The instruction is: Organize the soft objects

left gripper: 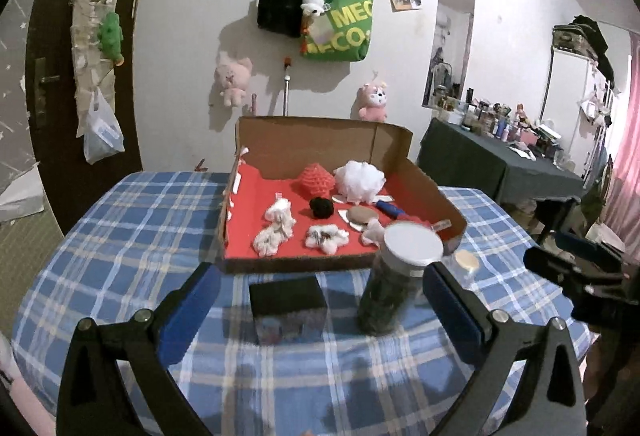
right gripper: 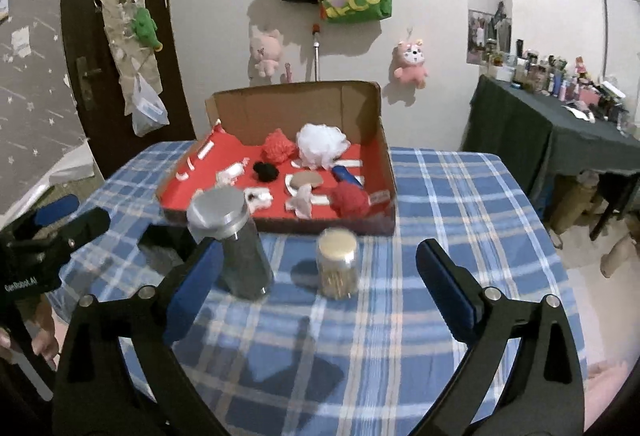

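An open cardboard box (left gripper: 424, 176) with a red floor stands on the plaid table. In it lie a white mesh puff (left gripper: 360, 180), a red knitted piece (left gripper: 317, 178), a black pompom (left gripper: 321, 207), white fluffy pieces (left gripper: 276, 230) and a blue tube (left gripper: 390, 211). The right wrist view shows the box (right gripper: 384, 156), the white puff (right gripper: 322, 145) and a red pompom (right gripper: 351, 199). My left gripper (left gripper: 320, 300) is open and empty above the table in front of the box. My right gripper (right gripper: 320, 276) is open and empty.
A tall dark jar with a silver lid (left gripper: 394, 276) and a black cube box (left gripper: 288, 308) stand in front of the cardboard box. A small jar with a tan lid (right gripper: 337, 263) stands between my right fingers. A dark side table (right gripper: 560, 132) with bottles is at right.
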A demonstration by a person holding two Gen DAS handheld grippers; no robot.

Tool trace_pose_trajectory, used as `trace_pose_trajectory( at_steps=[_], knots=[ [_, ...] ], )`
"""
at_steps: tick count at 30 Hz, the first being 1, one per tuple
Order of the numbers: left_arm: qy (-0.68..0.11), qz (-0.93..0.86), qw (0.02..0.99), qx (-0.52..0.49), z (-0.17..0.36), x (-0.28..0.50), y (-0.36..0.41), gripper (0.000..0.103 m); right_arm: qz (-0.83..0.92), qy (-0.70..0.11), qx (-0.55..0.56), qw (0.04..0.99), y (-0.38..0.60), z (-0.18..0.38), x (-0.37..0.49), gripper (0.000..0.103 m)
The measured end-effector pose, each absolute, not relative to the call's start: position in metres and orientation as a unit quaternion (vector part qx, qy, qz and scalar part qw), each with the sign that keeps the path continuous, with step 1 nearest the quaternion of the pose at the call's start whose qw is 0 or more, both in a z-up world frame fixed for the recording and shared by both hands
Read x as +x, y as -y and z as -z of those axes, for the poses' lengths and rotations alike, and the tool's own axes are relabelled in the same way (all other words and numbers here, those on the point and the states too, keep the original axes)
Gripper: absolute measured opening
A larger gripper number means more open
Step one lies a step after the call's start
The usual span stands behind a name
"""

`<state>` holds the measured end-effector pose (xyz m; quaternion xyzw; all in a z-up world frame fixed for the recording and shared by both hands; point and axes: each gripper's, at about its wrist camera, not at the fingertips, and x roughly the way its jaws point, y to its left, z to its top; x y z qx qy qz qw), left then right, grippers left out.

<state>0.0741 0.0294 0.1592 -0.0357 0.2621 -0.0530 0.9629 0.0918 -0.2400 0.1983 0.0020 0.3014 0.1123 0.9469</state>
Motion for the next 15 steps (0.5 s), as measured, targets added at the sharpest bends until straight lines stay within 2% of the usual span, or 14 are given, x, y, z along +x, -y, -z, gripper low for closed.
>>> trace_pose_trajectory(
  at_steps=[15],
  knots=[
    [-0.375, 0.032, 0.926, -0.026, -0.049, 0.096, -0.012, 0.103, -0.095, -0.393, -0.005, 0.914, 0.225, -0.083, 0.104, 0.099]
  ],
)
